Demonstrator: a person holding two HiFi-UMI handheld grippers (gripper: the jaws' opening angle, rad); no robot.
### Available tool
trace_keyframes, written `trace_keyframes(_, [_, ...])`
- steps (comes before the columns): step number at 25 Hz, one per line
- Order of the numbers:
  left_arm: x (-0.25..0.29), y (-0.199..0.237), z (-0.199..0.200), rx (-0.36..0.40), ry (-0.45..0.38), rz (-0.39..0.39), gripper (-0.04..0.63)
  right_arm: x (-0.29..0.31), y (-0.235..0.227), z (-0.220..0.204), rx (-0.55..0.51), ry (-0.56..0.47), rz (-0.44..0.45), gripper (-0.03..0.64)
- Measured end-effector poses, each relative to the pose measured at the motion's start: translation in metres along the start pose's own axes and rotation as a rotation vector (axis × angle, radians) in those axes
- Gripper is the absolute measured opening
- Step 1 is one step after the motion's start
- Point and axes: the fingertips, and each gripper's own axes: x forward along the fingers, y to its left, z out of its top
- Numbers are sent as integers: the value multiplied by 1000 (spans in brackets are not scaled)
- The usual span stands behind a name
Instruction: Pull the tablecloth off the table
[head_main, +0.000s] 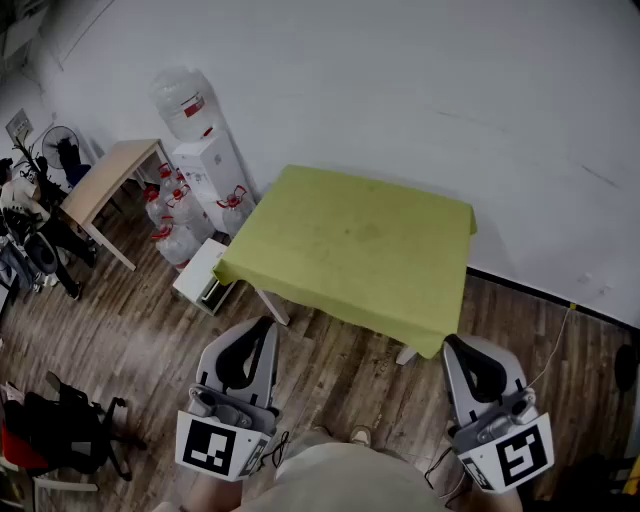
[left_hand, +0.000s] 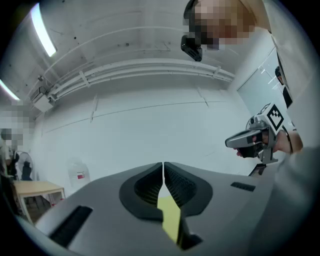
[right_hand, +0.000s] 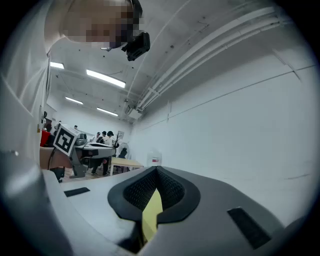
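Observation:
A yellow-green tablecloth (head_main: 360, 250) lies flat over a small table with white legs (head_main: 272, 305) against the white wall, its edges hanging down all round. My left gripper (head_main: 262, 325) is held just short of the cloth's near left corner with its jaws shut and nothing between them. My right gripper (head_main: 452, 345) hovers by the near right corner, also shut and empty. In the left gripper view the jaws (left_hand: 163, 167) meet, and a sliver of the cloth (left_hand: 170, 217) shows through the gap below. The right gripper view shows the same sliver of cloth (right_hand: 151, 212) under its shut gripper (right_hand: 157, 171).
A water dispenser (head_main: 205, 150) and several water bottles (head_main: 172, 215) stand left of the table, with a white box (head_main: 205, 272) on the wood floor. A wooden side table (head_main: 105, 180) is further left. A black bag (head_main: 75, 430) lies bottom left. People stand far off (right_hand: 102, 137).

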Motion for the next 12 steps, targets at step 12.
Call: trace_keyframes(12, [13,-3,-3,-37,14,-16,28,0,-17,-1,62,-18,4,28])
